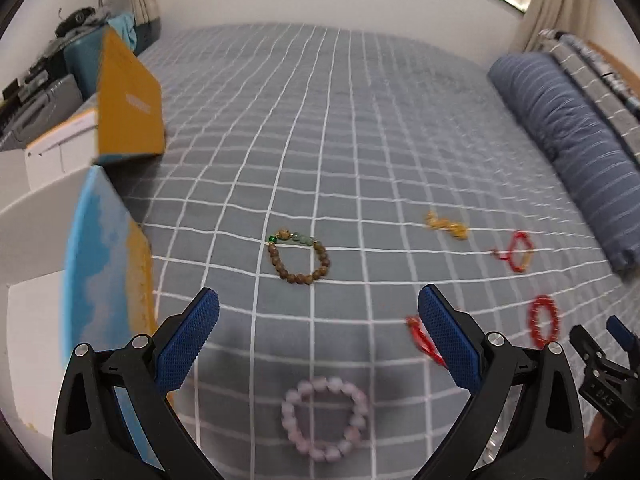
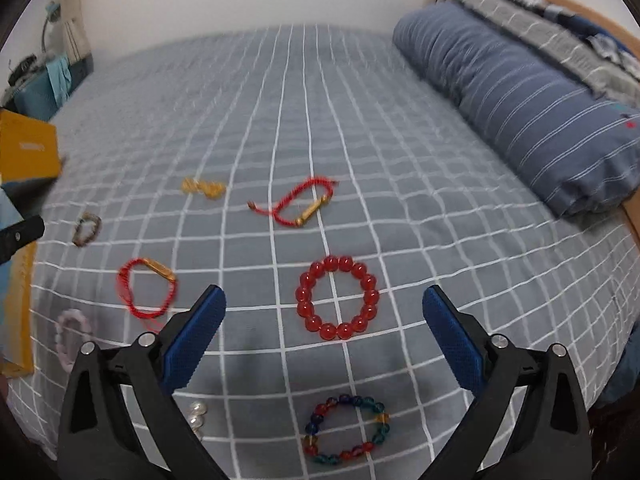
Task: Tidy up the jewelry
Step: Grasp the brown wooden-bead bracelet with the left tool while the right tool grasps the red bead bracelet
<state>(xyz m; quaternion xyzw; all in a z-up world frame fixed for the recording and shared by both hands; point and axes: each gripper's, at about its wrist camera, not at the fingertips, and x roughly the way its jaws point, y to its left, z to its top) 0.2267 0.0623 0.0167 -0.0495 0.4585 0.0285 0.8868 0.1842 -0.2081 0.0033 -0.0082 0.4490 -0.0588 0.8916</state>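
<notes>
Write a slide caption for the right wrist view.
Right gripper, jaws open, above a red bead bracelet and multicolored bead bracelet on a checked bedspread.

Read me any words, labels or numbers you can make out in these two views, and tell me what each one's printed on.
Orange box lid: a short line of pale print, too blurred to read in either view.
Right gripper, seen from the left wrist: embossed marking, roughly "DAS", not certain.
Bracelets, bedsheet and pillow: no text.
</notes>
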